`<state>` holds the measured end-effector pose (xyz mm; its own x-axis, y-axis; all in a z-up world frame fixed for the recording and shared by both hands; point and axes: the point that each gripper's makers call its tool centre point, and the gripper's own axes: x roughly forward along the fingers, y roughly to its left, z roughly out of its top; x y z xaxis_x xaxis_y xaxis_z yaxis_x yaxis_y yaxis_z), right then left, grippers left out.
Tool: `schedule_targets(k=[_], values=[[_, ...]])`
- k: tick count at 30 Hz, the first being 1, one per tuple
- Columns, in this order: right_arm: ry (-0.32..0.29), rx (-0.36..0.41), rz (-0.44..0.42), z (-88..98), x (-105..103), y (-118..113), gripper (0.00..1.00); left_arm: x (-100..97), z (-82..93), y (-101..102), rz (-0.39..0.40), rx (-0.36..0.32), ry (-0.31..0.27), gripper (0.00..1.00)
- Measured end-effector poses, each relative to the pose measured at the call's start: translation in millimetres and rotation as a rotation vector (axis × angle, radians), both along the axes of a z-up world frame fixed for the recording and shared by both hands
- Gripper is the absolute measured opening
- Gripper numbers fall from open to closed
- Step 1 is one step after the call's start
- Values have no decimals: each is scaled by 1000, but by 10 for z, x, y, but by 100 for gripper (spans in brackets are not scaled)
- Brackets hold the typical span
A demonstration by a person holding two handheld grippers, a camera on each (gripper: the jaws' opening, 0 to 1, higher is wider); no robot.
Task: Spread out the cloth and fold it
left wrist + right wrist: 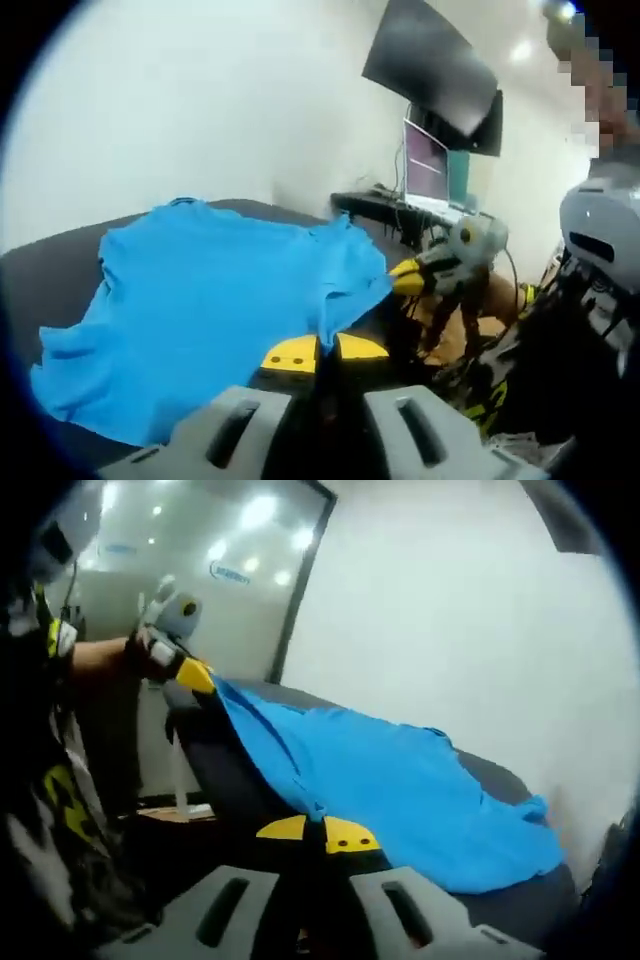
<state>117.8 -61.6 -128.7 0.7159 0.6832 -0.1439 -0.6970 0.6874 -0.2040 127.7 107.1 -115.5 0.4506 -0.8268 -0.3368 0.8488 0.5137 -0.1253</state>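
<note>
Blue cloth (210, 300) lies mostly spread over the dark table (45, 270), rumpled. Left gripper (322, 352), at the cloth's near edge, is clenched on a fold. Right gripper (318, 834) pinches the same edge further along, lifting it off the table.

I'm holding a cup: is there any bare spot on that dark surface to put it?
Bare dark surface shows beside the blue cloth toward the wall, and past its far edge. Near both grippers it is crowded.

Grey gripper (325, 352) bodies w/ yellow tips.
</note>
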Motion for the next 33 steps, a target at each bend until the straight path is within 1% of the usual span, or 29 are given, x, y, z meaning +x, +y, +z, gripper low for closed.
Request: schedule_targets(k=[2, 3, 4, 5, 6, 7, 8, 9, 10, 12, 14, 15, 16, 17, 18, 19, 20, 21, 22, 23, 24, 25, 26, 27, 28, 29, 30, 31, 33], values=[[9, 16, 16, 72, -63, -47, 1, -34, -30, -17, -19, 26, -9, 3], [18, 16, 29, 74, -102, -53, 1, -58, -44, -30, -30, 36, -16, 2], [30, 3, 46, 50, -151, -52, 1, -120, -76, -50, -61, 51, -3, 2], [27, -14, 60, 16, -193, -52, 1, -155, -99, -67, -69, 59, -1, 2], [26, -38, 72, -35, -234, -48, 1, -172, -120, -73, -75, 74, -14, 2], [37, -73, 90, -117, -285, -37, 1, -194, -180, -58, -82, 118, -29, 2], [50, -86, 99, -185, -323, -23, 0, -211, -228, -53, -82, 145, -35, 1], [64, -104, 113, -257, -369, -8, 0, -227, -267, -58, -81, 155, -32, 0], [61, -125, 122, -306, -402, 3, 0, -248, -308, -65, -86, 167, -25, 0], [57, -161, 129, -373, -447, 6, 0, -285, -376, -63, -91, 190, -8, 0], [54, -175, 123, -396, -454, 0, 0, -351, -445, -58, -118, 230, 7, 0], [53, -175, 119, -395, -444, -7, 1, -364, -477, -50, -128, 256, -3, 0], [53, -162, 113, -383, -434, -8, 1, -376, -500, -54, -156, 276, -28, 1], [50, -148, 119, -363, -427, -5, 3, -407, -507, -64, -209, 290, -65, 3], [73, -125, 154, -354, -459, 22, 6, -426, -502, -55, -241, 293, -82, 8], [95, -92, 185, -307, -480, 42, 10, -448, -433, -70, -258, 236, -63, 16], [90, -26, 200, -160, -468, 73, 12, -473, -271, -112, -280, 114, -28, 21], [66, 63, 219, 66, -435, 113, 12, -454, -73, -129, -278, -17, 33, 22], [42, 171, 242, 380, -367, 147, 12, -363, 129, -104, -277, -112, 80, 22], [15, 228, 245, 607, -264, 154, 12, -212, 318, -74, -255, -179, 91, 22], [-11, 253, 241, 748, -176, 153, 12, 8, 510, -25, -221, -234, 68, 22], [-61, 295, 211, 1009, 53, 122, 12, 341, 728, 32, -154, -287, 13, 22], [-98, 303, 173, 1158, 254, 80, 12, 617, 840, 93, -90, -300, -22, 22], [-144, 295, 131, 1292, 459, 35, 12, 794, 900, 139, -51, -307, -39, 22], [-185, 310, 93, 1423, 653, -6, 12, 1140, 1001, 220, 26, -334, -53, 22], [-192, 347, 56, 1527, 845, -54, 12, 1397, 1044, 296, 90, -354, -43, 22], [-180, 386, 23, 1601, 1028, -100, 12, 1625, 1085, 372, 144, -385, -25, 22], [-179, 392, 8, 1644, 1190, -130, 12, 1851, 1114, 452, 190, -406, -18, 23], [-142, 427, -21, 1703, 1498, -177, 13, 2313, 1062, 651, 316, -406, 15, 23]])
